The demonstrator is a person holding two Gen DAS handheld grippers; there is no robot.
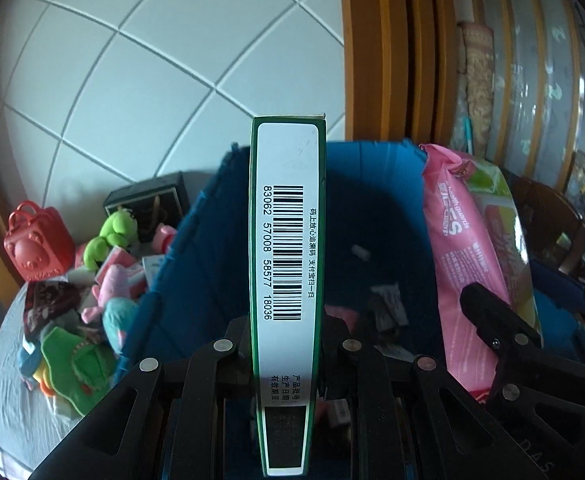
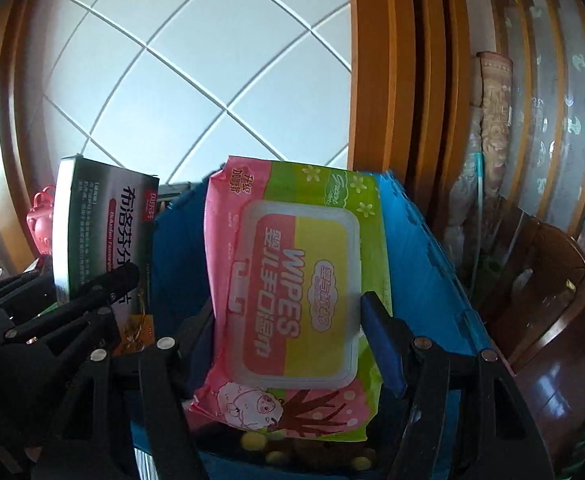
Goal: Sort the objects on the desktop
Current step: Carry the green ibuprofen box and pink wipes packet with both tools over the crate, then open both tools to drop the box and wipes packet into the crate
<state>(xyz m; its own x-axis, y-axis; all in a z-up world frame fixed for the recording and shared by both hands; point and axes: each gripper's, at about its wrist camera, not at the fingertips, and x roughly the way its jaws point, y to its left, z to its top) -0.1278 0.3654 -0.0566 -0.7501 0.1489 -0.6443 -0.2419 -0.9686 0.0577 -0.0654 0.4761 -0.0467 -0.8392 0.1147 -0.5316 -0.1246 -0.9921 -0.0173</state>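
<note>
A green and white medicine box (image 1: 286,240) with a barcode stands on edge between the pads of my left gripper (image 1: 286,336), which is shut on it above the blue bin (image 1: 372,200). In the right wrist view the same box (image 2: 100,232) and the left gripper (image 2: 104,288) hang at the left. My right gripper (image 2: 288,316) is shut on a pink and green pack of wipes (image 2: 296,292), held over the blue bin (image 2: 420,264). That pack (image 1: 468,248) also shows at the right of the left wrist view, with a right finger (image 1: 488,308) on it.
Plush toys (image 1: 108,288), a red toy bag (image 1: 38,246) and a dark box (image 1: 148,204) lie on the table left of the bin. Small items lie on the bin's floor. A dark wooden chair (image 2: 552,300) stands to the right, wooden frames behind.
</note>
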